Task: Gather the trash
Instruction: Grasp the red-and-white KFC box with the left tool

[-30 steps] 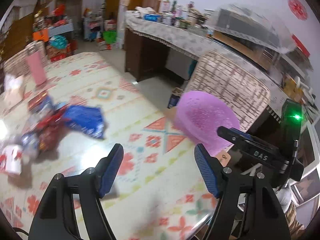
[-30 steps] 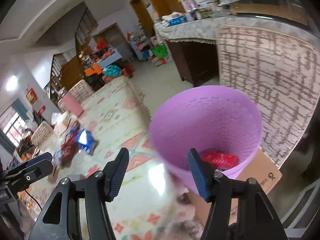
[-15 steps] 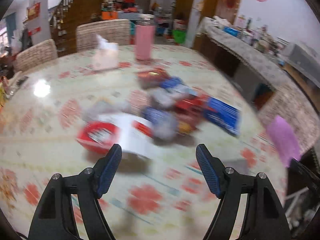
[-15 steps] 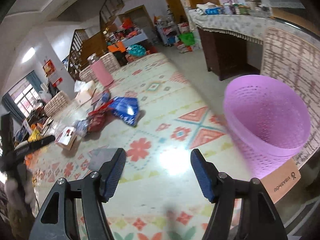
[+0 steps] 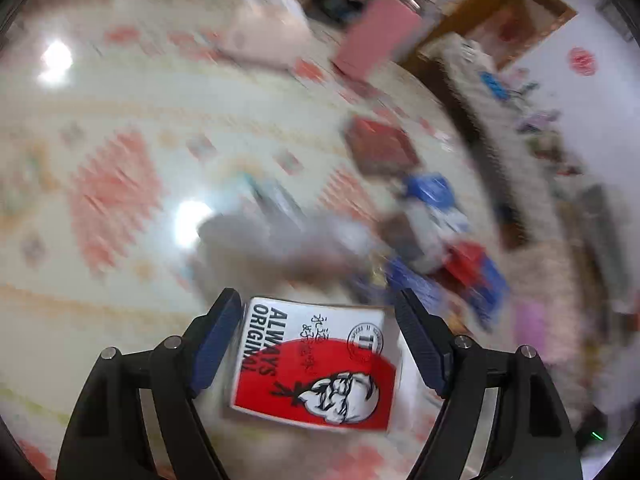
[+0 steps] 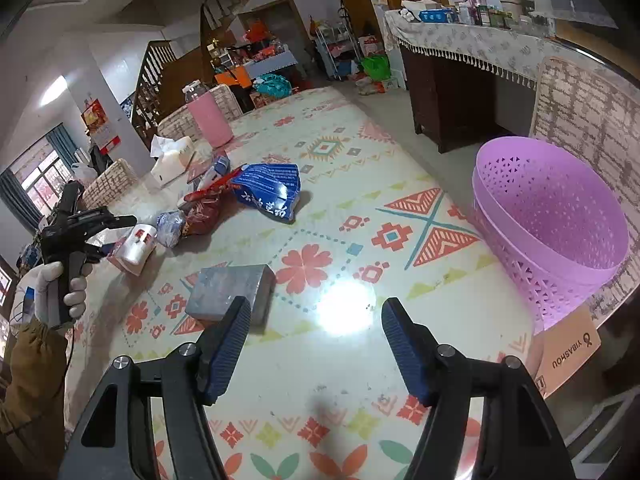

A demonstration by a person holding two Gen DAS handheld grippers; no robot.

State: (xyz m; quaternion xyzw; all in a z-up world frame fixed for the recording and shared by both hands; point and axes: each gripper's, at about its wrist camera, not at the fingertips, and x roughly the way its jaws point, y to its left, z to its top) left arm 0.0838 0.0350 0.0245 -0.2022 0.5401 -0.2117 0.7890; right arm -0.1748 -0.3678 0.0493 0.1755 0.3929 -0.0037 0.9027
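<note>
My left gripper (image 5: 320,344) is open, its fingers on either side of a red and white KFC box (image 5: 316,364) that lies on the table; whether they touch it I cannot tell. The same box shows in the right wrist view (image 6: 138,246), with the left gripper (image 6: 100,236) over it. My right gripper (image 6: 316,344) is open and empty above the patterned tablecloth (image 6: 320,240). A pile of wrappers (image 6: 200,212) and a blue bag (image 6: 268,190) lie mid-table. The purple basket (image 6: 552,224) stands at the table's right edge.
A grey block (image 6: 232,290) lies just beyond my right gripper's left finger. A pink jug (image 6: 210,118) and a tissue box (image 6: 172,160) stand at the far end. Woven chairs (image 6: 588,120) and a dark sideboard (image 6: 460,72) flank the table.
My left gripper has swung from the basket side back over the table and come down around the KFC box. My right gripper has pulled back from the basket and now looks along the table.
</note>
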